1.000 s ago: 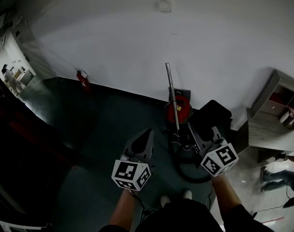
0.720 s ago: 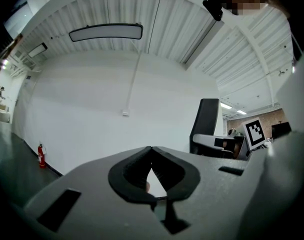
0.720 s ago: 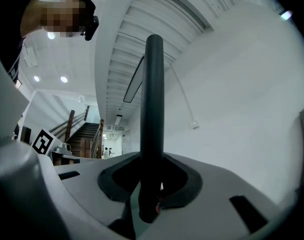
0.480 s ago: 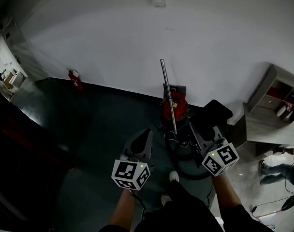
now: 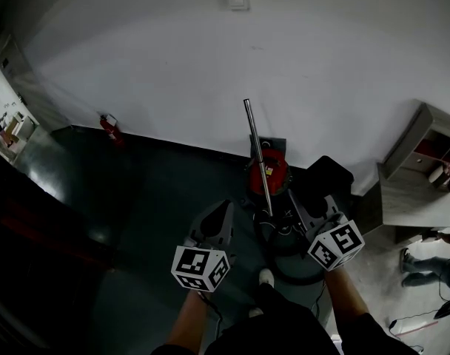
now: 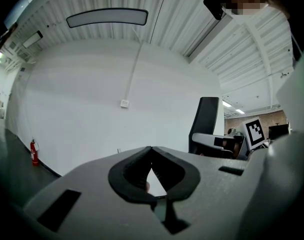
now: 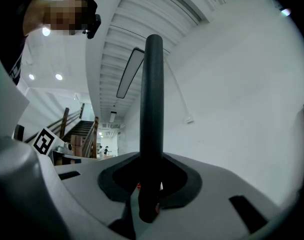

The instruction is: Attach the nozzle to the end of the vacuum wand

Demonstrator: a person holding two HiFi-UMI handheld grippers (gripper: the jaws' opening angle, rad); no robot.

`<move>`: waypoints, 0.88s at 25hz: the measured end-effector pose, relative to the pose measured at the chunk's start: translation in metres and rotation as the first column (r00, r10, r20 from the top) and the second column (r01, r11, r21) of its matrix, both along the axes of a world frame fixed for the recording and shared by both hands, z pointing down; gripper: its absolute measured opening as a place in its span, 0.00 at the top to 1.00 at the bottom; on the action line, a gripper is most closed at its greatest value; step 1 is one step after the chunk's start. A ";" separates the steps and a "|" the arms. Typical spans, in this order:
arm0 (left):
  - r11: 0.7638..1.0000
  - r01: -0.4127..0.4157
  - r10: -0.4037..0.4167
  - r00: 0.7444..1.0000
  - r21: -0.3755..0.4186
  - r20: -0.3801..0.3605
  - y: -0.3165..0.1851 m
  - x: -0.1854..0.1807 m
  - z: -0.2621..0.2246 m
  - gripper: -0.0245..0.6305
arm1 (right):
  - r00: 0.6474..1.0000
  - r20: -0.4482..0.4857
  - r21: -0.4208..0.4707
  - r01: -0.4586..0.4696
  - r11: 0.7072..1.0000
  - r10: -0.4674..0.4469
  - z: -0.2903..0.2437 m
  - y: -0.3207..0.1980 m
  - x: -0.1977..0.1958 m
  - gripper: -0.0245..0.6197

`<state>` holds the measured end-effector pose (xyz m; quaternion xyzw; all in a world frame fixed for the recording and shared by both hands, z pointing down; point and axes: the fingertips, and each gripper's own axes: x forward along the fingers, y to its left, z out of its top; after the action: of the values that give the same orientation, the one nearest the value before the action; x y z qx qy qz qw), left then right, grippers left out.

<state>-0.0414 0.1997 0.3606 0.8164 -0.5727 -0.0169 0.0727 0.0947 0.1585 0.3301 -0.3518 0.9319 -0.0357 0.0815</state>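
In the head view the vacuum wand stands upright against the wall, rising from the red vacuum canister on the floor, well ahead of both grippers. The left gripper and right gripper are held level, side by side. An open shelf unit at the right holds a few small items, too small to name. In the left gripper view the left gripper has its jaws together on nothing. In the right gripper view the right gripper is clamped on a black tubular nozzle that stands up out of the jaws. This looks like the carry towards the wand; next the nozzle's open end must line up with the wand's free tip and be pushed on.
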 end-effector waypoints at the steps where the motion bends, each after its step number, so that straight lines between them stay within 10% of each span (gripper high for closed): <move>1: 1.000 0.000 0.000 1.000 -0.004 -0.001 -0.010 0.000 0.000 0.96 | 1.000 -0.002 -0.001 0.001 1.000 -0.001 0.000 -0.010 0.000 0.81; 22: 1.000 0.002 0.000 0.999 -0.027 0.045 -0.170 0.010 -0.002 0.96 | 0.999 0.029 -0.030 0.046 0.999 -0.045 0.005 -0.162 -0.002 0.81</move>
<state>-0.0318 0.0294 0.3589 0.8152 -0.5748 0.0093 0.0708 0.0927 -0.0038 0.3355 -0.3311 0.9377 -0.0565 0.0884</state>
